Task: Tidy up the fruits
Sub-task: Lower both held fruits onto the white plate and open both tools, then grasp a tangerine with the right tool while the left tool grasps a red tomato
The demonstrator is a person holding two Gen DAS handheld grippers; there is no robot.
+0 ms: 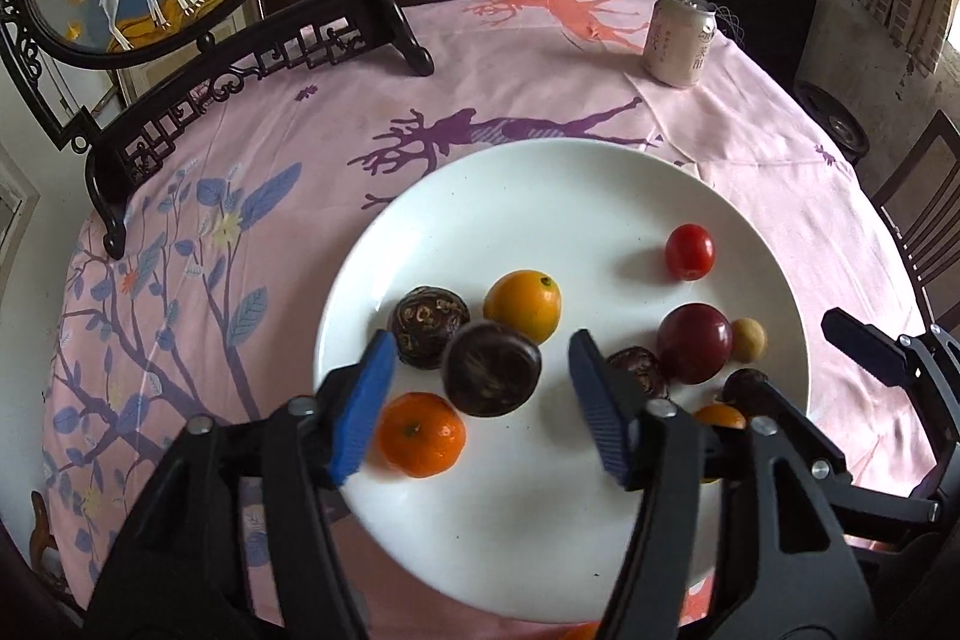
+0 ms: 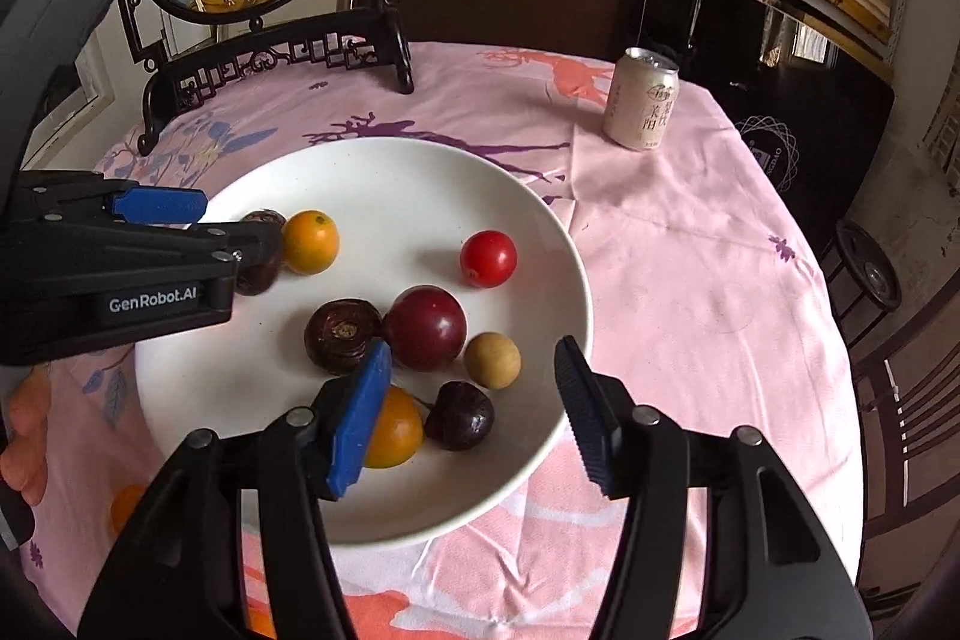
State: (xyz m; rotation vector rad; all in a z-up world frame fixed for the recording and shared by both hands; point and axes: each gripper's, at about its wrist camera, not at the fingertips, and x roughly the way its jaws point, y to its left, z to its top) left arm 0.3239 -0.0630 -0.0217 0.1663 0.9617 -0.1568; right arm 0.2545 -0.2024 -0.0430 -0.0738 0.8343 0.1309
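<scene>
A round white ceramic plate [image 1: 600, 196] on the pink printed tablecloth [image 1: 240, 172] is loaded with fruits: a red cherry tomato [image 1: 690, 251], a dark red plum [image 1: 694, 342], a small orange mandarin [image 1: 421, 434] and brown water chestnuts [image 1: 491, 367]. Above it, the left gripper [image 1: 480, 403] and right gripper [image 2: 474, 406] are both held wide apart, nothing between the fingers. A beige drink can [image 1: 680, 38] is seen well behind.

left gripper [image 1: 480, 400] jaws spread wide, right gripper [image 2: 474, 412] likewise, both empty
</scene>
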